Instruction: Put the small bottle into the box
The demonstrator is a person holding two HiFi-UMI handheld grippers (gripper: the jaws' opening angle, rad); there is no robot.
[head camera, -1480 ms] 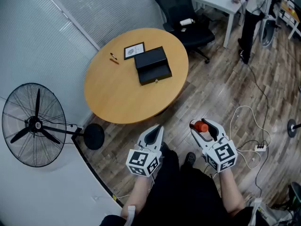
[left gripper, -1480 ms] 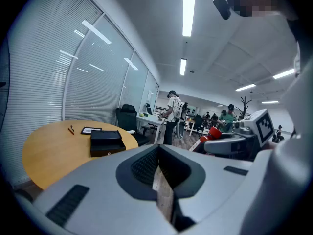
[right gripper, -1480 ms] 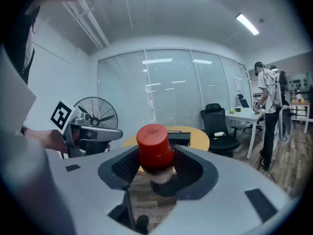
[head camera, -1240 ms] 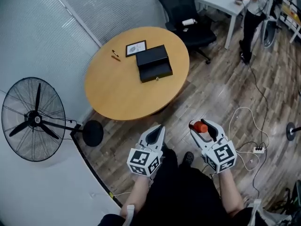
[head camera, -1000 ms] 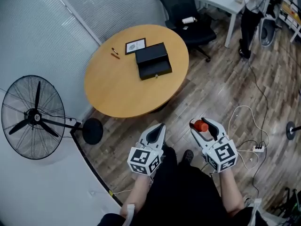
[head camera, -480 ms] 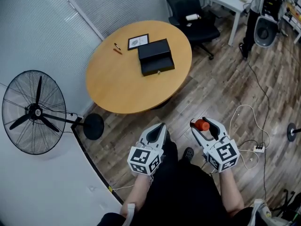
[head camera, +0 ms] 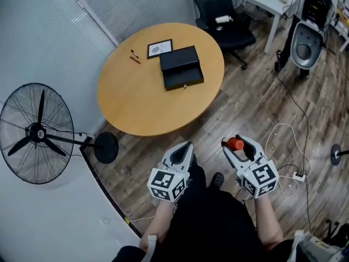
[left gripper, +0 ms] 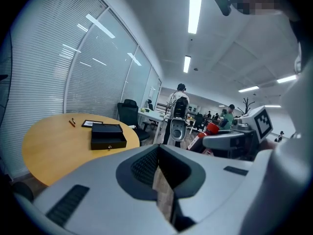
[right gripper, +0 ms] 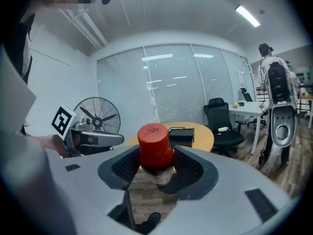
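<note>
A small bottle with a red cap (head camera: 235, 143) (right gripper: 155, 148) sits between the jaws of my right gripper (head camera: 238, 144) (right gripper: 156, 165), which is shut on it, held over the wooden floor close to my body. My left gripper (head camera: 182, 151) (left gripper: 161, 180) is beside it, shut with nothing in it. The black box (head camera: 181, 67) (left gripper: 107, 136) (right gripper: 182, 136) stands on the round wooden table (head camera: 136, 100) (left gripper: 44, 146) well ahead of both grippers; a drawer-like front with a small knob faces me.
A framed picture (head camera: 158, 48) and a pen (head camera: 133, 57) lie on the table beyond the box. A standing fan (head camera: 38, 135) is at the left, a black office chair (head camera: 221, 10) behind the table, cables (head camera: 289, 146) on the floor at right. A person (left gripper: 177, 106) stands far off.
The view has drifted slightly, so the table sits a little differently in frame. Both grippers stay close to my body, the right still holding the bottle. The far person has left the head view.
</note>
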